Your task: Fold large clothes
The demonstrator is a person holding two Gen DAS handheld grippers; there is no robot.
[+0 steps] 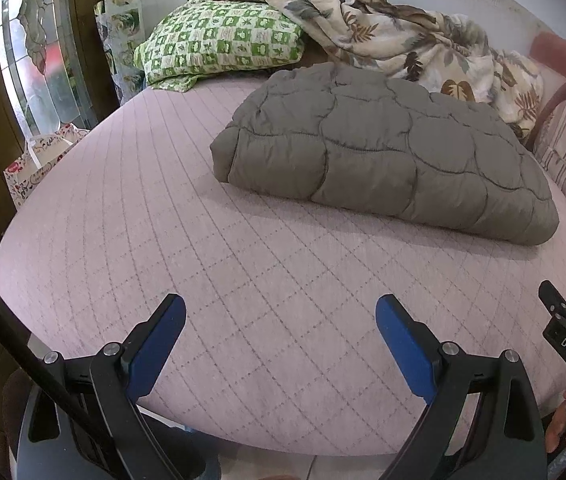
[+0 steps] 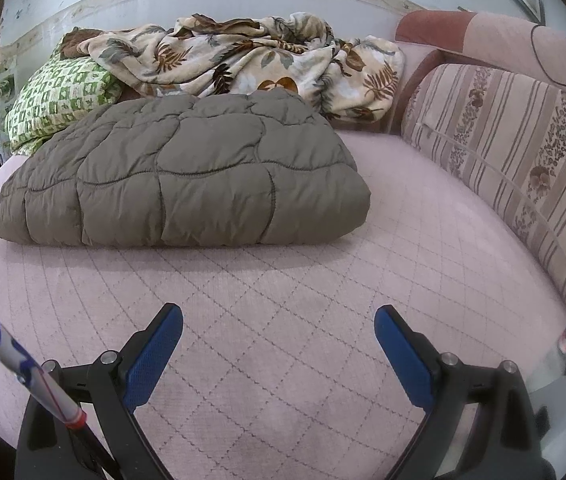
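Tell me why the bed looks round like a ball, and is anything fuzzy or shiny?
Left wrist view: the fisheye lens bends the pink bed into a dome; daylight glows through the patterned window. Right wrist view: same bending, the grey quilt casts a soft shadow in front, and the far right edge is smeared and blurry. Both grippers look sharp.

The folded quilt lies on the bed. Behind it sit a pillow, left, and a crumpled blanket. A cushion stands right.
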